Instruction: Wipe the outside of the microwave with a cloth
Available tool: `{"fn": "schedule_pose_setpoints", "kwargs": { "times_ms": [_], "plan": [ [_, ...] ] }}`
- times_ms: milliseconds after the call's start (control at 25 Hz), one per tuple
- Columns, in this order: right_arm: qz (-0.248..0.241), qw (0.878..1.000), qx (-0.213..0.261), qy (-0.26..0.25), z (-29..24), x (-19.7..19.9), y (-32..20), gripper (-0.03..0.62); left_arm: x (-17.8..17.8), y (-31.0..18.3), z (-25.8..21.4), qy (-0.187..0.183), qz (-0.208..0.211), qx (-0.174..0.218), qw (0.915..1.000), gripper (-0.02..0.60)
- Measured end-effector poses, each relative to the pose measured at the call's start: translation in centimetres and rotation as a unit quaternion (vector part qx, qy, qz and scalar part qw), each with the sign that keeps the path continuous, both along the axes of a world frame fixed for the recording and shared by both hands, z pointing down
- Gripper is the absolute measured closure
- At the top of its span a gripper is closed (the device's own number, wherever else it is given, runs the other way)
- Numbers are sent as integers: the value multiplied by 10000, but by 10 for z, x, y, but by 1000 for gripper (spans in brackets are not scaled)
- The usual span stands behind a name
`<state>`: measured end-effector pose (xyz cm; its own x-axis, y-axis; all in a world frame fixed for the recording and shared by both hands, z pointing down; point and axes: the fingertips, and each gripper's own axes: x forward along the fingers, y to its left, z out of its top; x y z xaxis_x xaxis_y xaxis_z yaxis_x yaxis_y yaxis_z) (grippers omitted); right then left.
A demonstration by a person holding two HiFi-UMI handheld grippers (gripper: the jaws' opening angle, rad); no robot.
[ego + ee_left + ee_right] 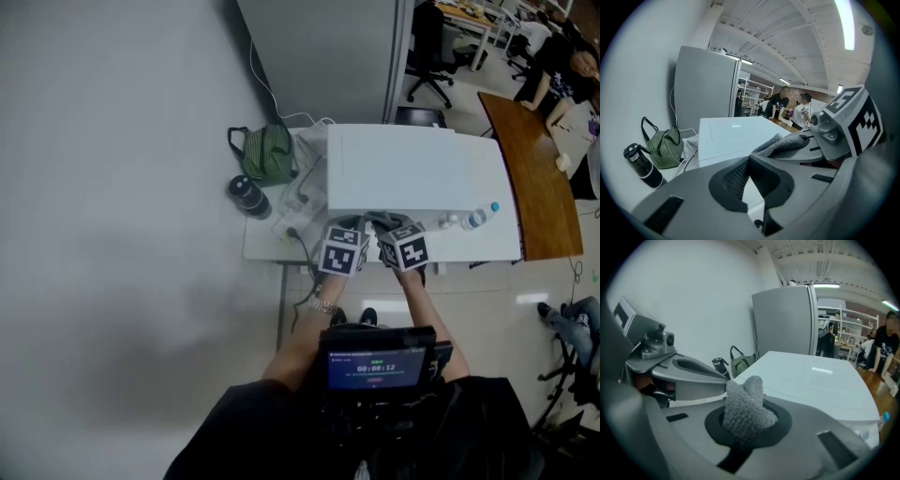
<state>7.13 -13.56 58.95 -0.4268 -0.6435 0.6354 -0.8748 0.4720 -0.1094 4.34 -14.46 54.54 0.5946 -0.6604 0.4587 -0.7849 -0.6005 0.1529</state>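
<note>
The right gripper (746,425) has its jaws pinched on a bunched grey cloth (744,401), held at the front top edge of the white microwave (412,173) on the table (267,251). The left gripper (751,171) beside it looks closed on nothing. I'd judge the wiping barely started, with top, sides and front all left.
</note>
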Motion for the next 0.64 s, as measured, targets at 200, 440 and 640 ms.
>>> {"fn": "schedule_pose_setpoints", "kwargs": {
  "times_ms": [200, 440, 640],
  "plan": [
    [-48, 10000, 21, 62, 7, 3, 5, 580, 11, 2, 0, -69, 39, 6, 10000, 581],
    [-107, 9994, -156, -287, 7, 3, 15, 580, 17, 9, -2, -75, 29, 6, 10000, 581],
    [-114, 9998, 49, -145, -4, 12, 16, 579, 26, 14, -8, -45, 12, 34, 10000, 581]
  ]
}}
